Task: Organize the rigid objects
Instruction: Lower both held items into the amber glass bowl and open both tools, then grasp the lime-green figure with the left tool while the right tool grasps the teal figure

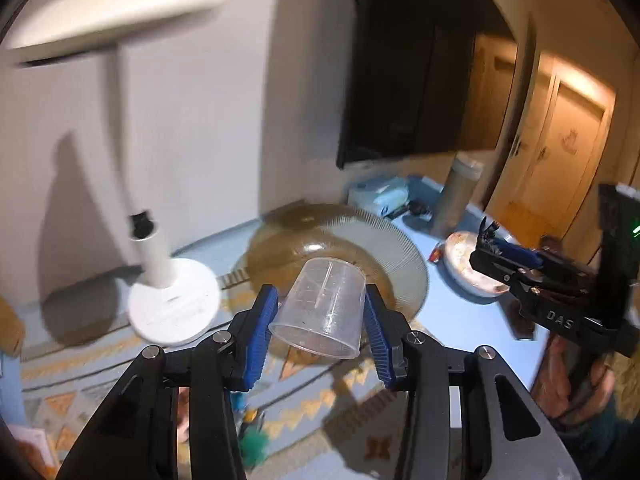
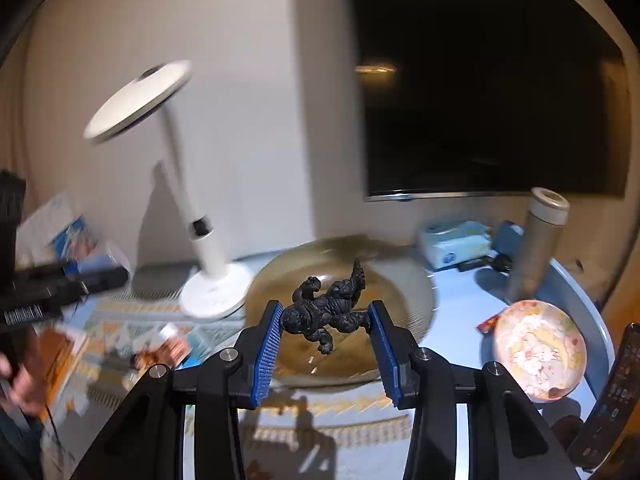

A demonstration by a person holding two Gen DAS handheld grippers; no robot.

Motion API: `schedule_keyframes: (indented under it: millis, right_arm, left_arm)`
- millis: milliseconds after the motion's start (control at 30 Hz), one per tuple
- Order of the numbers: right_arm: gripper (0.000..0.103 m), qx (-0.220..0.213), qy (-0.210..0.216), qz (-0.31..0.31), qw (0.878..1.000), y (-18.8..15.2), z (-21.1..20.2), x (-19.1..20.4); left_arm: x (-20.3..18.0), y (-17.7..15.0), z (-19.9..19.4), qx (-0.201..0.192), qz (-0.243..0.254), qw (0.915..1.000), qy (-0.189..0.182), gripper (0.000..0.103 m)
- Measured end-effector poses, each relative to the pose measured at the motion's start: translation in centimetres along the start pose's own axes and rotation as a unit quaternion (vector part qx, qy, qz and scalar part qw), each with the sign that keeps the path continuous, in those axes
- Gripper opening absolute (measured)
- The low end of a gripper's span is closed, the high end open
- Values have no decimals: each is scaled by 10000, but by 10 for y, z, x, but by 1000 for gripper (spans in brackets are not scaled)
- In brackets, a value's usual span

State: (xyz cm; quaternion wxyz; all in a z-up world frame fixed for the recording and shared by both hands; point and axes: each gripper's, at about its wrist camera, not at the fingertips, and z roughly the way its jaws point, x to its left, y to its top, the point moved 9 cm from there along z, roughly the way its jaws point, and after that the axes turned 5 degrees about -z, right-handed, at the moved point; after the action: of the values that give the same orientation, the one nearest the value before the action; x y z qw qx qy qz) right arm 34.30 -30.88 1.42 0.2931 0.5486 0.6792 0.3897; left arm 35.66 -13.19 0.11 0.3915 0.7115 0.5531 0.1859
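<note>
Clear, lightly scuffed plastic measuring cup (image 1: 323, 309), matt black rough-textured figurine (image 2: 326, 313), ribbed blue rubbery pads (image 1: 260, 337), amber ribbed glass bowl (image 1: 404, 256), smooth white plastic lamp (image 1: 168, 300), brushed metal flask (image 2: 536, 240), glossy patterned plate (image 2: 538, 350)

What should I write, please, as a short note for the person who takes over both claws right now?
Left claw: shut on the clear measuring cup, held tilted above the table, in front of the brown glass bowl.
Right claw: shut on the black figurine, held in front of that bowl.
Done: both items are picked up.
Left: neither is placed yet; the bowl seems a likely place, but this is a guess. The white lamp stands close on the left.
</note>
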Motion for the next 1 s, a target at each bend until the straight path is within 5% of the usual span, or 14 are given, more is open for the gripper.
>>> schedule_keyframes:
  millis: [167,267,333,367,400,467,767,933,1000]
  right_arm:
    - [43,756,124,109,9970,-27,57,-20]
    - [43,869,-212,-275,9956,-38,71,-18]
    - [43,984,-19,-295,9947,-44,80,-13]
    - [51,1063,44,-279,9939,-47,86,-13]
    - [69,1120,39,-281,9933,-49,89,-13]
    - [83,983,-167,-233,9947,-48,85,-21]
    - [84,415,13,91,9991,-20,18,-25]
    - [90,64,588,160,9981,-1,-30,17]
    - [94,-59,832,85,9965,3,-46,41]
  left_arm:
    - [-23,-27,88,701,-64,9975,20,40]
    - [-22,-35,110,904,-95,9959,30,41]
    - [-17,-36,115,907,-85,9957,179,58]
    - [-13,-34,115,857,-56,9957,344,77]
    - [-10,-32,112,779,-44,9960,444,80]
    - [-3,-27,97,645,-96,9967,479,80]
    - [48,-27,-29,-84,-361,9975,594,80]
    - [68,-30,-115,-673,-513,9930,819,84]
    - [78,-35,-148,-910,-597,9898,920,95]
